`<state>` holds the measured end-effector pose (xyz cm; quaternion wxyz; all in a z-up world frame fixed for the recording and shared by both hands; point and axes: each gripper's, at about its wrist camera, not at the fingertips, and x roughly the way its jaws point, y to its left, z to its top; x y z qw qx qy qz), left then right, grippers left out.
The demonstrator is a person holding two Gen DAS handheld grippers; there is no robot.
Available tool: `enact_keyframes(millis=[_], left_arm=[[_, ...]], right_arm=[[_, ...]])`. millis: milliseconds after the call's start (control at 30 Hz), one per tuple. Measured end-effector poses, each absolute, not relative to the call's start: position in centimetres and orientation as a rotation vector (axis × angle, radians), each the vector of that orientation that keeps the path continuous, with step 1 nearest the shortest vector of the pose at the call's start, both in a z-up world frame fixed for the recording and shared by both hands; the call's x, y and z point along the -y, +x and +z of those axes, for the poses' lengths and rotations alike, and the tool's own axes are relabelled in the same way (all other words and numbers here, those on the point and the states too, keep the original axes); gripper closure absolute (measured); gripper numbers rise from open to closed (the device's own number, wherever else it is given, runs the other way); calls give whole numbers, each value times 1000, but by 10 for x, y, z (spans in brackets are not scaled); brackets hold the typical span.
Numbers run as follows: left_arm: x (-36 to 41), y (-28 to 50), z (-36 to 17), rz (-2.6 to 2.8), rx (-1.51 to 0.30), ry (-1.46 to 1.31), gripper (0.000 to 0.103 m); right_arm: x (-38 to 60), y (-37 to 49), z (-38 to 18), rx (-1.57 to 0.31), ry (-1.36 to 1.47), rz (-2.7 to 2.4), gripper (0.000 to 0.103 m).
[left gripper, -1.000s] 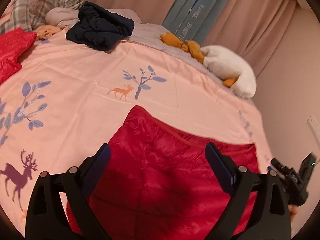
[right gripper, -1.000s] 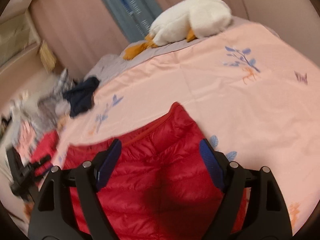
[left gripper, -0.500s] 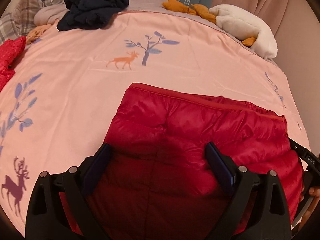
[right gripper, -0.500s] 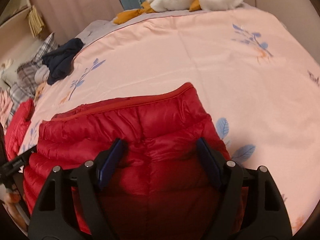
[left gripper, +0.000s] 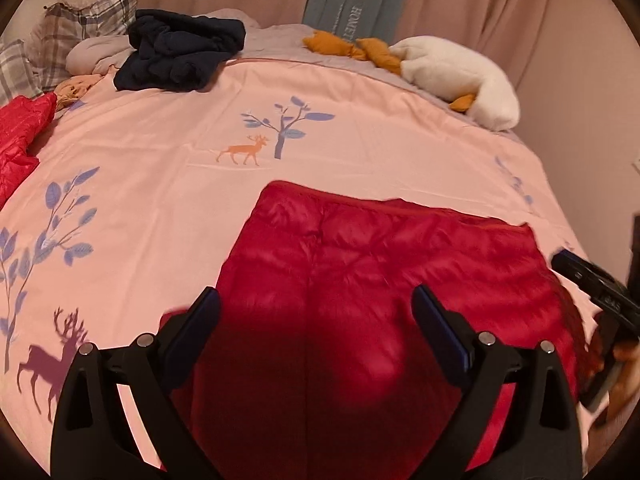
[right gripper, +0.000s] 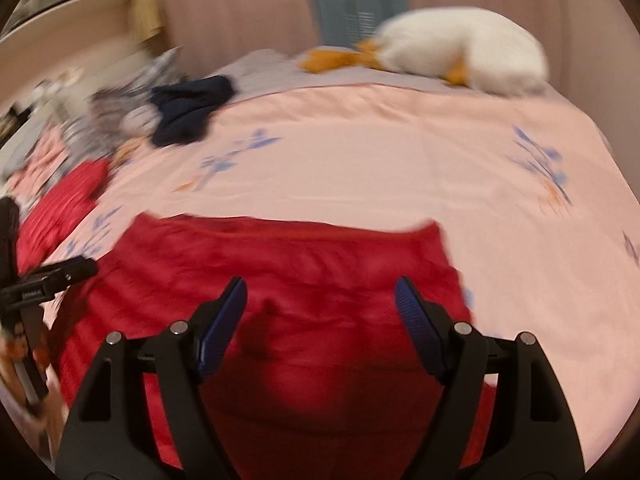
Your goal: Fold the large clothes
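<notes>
Two grippers are hovering, both spread and grasping nothing: left gripper, right gripper. Between them the red puffer jacket is lying at six o'clock on the pink bedspread, probably being flattened for folding.

Dim warm indoor light, dark shadow on the red jacket near the lens, fisheye bending at edges, right wrist view motion-blurred
</notes>
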<state>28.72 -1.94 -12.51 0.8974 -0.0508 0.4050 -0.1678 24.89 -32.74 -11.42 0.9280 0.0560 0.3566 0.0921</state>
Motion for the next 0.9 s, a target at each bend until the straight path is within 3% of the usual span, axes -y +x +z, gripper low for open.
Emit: enact_keyframes(millis=[400,500,567,633,800,900], left_arm=[[15,258,-126,-431,-827,-85,6],[16,257,-128,-445,-829,-90,7],[16,259,-129,-450,-832,-93,6],[16,259,-130,-453,-832,-93,7],[19,263,-132,-454,-831,-88,6],[21,268,-136,-439,-837,-89,6]], right_arm=[[230,335,-118,-895,-196,499,28],[224,350,-135,-974,-198,552,43],[221,352,-145,-1012,-197,575,77],[213,345,-146,-993,-249,591,93],[210,339,-125,-837,-307,481,98],[205,349,-138,-867,-330,437,98]])
